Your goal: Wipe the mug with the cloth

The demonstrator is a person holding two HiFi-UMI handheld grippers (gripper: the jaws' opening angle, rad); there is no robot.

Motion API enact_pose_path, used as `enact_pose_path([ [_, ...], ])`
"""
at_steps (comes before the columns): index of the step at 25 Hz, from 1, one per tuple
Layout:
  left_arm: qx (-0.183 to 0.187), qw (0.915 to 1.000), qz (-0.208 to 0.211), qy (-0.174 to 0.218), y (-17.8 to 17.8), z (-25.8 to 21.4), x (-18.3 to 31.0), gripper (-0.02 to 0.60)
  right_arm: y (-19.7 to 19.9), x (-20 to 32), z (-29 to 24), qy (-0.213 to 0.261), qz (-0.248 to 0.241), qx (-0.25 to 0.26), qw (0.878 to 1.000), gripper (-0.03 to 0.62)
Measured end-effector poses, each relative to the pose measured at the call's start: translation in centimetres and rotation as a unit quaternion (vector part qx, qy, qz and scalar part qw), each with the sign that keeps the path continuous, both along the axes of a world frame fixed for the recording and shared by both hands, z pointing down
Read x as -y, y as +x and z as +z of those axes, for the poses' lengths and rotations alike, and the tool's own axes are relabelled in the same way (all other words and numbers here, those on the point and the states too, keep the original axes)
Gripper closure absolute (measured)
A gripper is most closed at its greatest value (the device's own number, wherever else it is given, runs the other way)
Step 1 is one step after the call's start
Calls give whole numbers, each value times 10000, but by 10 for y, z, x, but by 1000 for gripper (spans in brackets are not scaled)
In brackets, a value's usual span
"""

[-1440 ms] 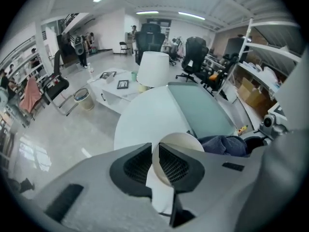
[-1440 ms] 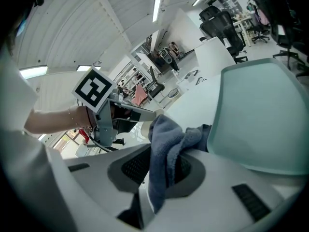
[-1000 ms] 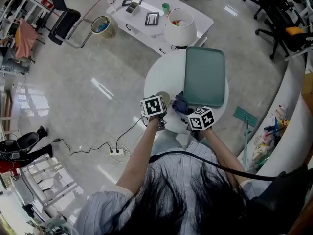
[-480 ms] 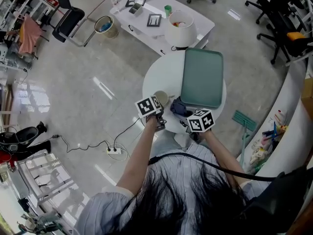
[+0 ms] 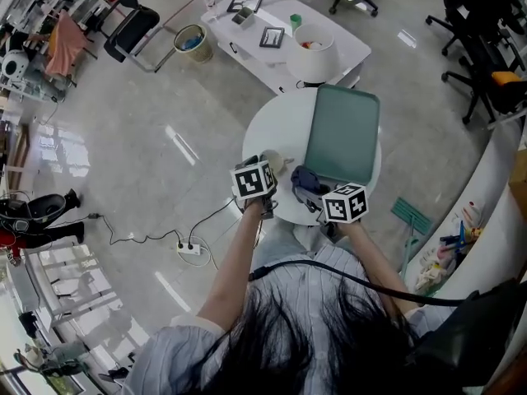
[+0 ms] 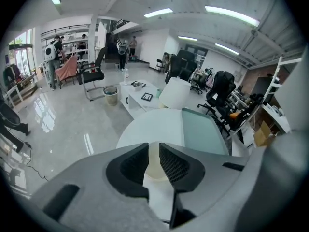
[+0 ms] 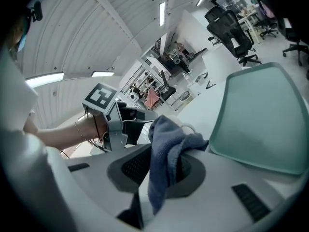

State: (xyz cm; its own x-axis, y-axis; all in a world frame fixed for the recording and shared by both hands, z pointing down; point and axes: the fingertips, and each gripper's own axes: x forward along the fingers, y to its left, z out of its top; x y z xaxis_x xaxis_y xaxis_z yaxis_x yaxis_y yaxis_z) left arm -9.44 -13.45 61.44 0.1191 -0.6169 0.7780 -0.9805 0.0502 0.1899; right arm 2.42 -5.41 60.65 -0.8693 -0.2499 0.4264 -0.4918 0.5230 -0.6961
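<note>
A cream mug (image 5: 276, 164) stands near the front edge of the round white table (image 5: 276, 122). My left gripper (image 5: 265, 169) reaches it from the left. In the left gripper view the mug (image 6: 153, 162) fills the narrow gap between the pads, so the jaws are shut on it. My right gripper (image 5: 313, 194) is shut on a blue cloth (image 5: 303, 178), which hangs bunched just right of the mug. In the right gripper view the cloth (image 7: 166, 149) drapes over the jaws and hides most of the mug; the left gripper (image 7: 126, 125) shows behind it.
A green tray (image 5: 342, 134) covers the table's right half, just beyond the cloth. A low white table (image 5: 263, 19) with picture frames and a white tub (image 5: 317, 46) stands behind. On the floor are a bin (image 5: 191, 41) and a power strip (image 5: 189, 248); office chairs stand around.
The head camera has shifted, so the table sits slightly differently in view. Both grippers keep their hold and stay close together at the table's front edge, the cloth beside the mug.
</note>
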Motion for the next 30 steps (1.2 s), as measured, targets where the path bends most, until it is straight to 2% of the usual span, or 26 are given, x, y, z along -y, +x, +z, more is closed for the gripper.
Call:
enact_pose_path([
  [4,-104,9999,-14,99,12,-9,-18,522,1,-4,-9,9,-128,35,9999,514],
  [8,-291,9994,-121,167,26,-10,-42,523,6,-9,-16,338,-277,-128,9990,514],
  [11,-395,9987,-253,206,33,-10,-61,523,9,-10,-23,448,-286,-69,9986,514],
  [15,-323,9988,-311,198,29,-13,-81,523,8,-7,-29,406,-238,104,9988,514],
  [20,-421,9980,-437,146,15,-15,-102,523,-1,-13,-27,295,-303,120,9990,514],
  [26,-487,9984,-272,117,9,-11,-119,523,-11,-26,-23,350,-374,41,9987,514],
  [30,-521,9986,-2,133,9,-10,-130,523,-14,-39,-21,309,-314,10,9990,514],
])
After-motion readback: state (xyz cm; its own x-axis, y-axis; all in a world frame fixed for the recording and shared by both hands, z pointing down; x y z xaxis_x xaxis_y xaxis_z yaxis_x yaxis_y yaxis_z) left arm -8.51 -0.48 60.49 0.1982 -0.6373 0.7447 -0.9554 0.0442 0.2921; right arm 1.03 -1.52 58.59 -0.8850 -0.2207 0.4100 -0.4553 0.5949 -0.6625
